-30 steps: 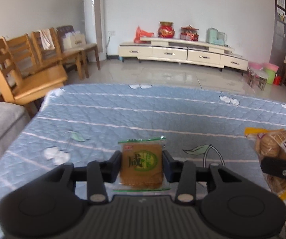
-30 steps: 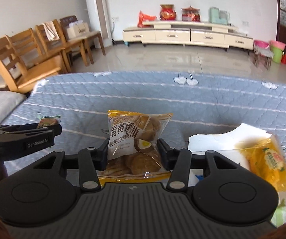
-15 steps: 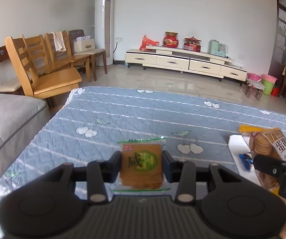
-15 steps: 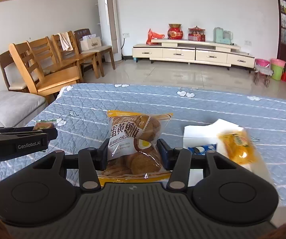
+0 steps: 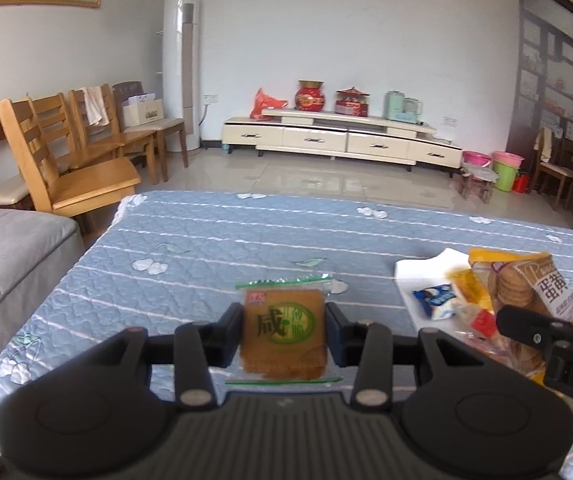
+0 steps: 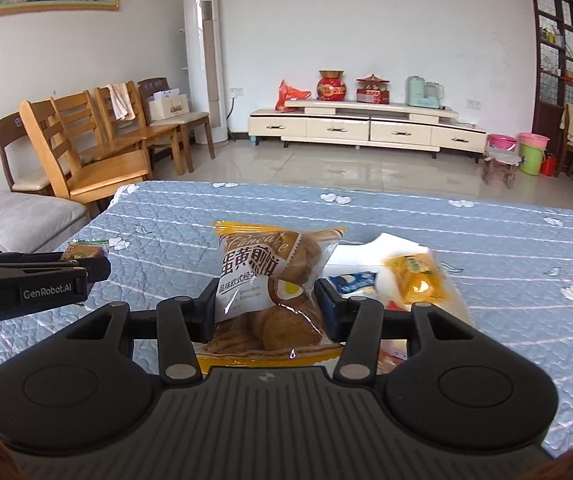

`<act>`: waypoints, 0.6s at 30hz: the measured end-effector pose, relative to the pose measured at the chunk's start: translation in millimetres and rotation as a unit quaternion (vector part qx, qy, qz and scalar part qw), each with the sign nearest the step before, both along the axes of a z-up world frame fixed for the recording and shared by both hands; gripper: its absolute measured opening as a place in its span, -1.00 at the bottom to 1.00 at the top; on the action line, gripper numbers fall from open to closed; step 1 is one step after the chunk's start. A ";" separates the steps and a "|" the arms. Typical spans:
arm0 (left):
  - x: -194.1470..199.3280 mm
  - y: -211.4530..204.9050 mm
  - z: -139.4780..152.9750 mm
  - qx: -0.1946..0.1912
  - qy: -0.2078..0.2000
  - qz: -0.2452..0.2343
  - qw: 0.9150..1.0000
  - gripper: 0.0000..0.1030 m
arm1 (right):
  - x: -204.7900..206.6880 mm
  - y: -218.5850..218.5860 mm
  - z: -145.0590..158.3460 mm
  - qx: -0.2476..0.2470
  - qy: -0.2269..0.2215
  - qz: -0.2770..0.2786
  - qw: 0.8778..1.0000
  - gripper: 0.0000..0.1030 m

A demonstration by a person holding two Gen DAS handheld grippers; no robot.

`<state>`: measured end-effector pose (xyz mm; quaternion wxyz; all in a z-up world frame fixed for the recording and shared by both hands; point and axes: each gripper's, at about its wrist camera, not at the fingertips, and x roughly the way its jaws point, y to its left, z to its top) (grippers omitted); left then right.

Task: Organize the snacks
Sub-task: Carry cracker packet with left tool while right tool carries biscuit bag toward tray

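My left gripper (image 5: 285,326) is shut on a small brown cracker packet (image 5: 283,330) with a green label, held above the blue quilted table (image 5: 214,240). The right gripper (image 6: 265,307) is shut on a bag of pancakes (image 6: 270,280) with a yellow rim. In the left wrist view that pancake bag (image 5: 526,292) shows at the right edge. A white tray (image 6: 350,256) lies on the table behind the bag. It holds a yellow packet (image 6: 414,276) and a blue-and-white packet (image 6: 352,282). The left gripper's side (image 6: 26,276) shows at the left of the right wrist view.
Wooden chairs (image 5: 70,168) stand past the table's far left corner, and a grey sofa (image 5: 2,260) runs along its left side. A cream TV cabinet (image 5: 342,140) lines the far wall. Pink and green buckets (image 5: 504,168) sit on the floor at the right.
Both grippers have drawn back and risen with their packets. More of the table and the white tray with its packets has come into view.
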<state>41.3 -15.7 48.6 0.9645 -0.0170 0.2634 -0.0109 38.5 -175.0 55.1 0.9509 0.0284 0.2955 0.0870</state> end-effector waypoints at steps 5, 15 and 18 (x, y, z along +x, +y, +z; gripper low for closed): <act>-11.1 -17.5 3.7 -0.001 -0.010 -0.020 1.000 -0.19 | -12.5 -12.4 4.9 0.002 -0.010 -0.015 1.000 0.18; -18.2 -42.4 7.0 0.004 -0.019 -0.046 0.999 -0.19 | -31.0 -35.8 12.7 0.000 -0.028 -0.039 0.999 0.18; -17.2 -48.1 7.0 0.006 -0.020 -0.054 0.998 -0.18 | -32.6 -39.6 12.1 0.001 -0.031 -0.048 0.998 0.18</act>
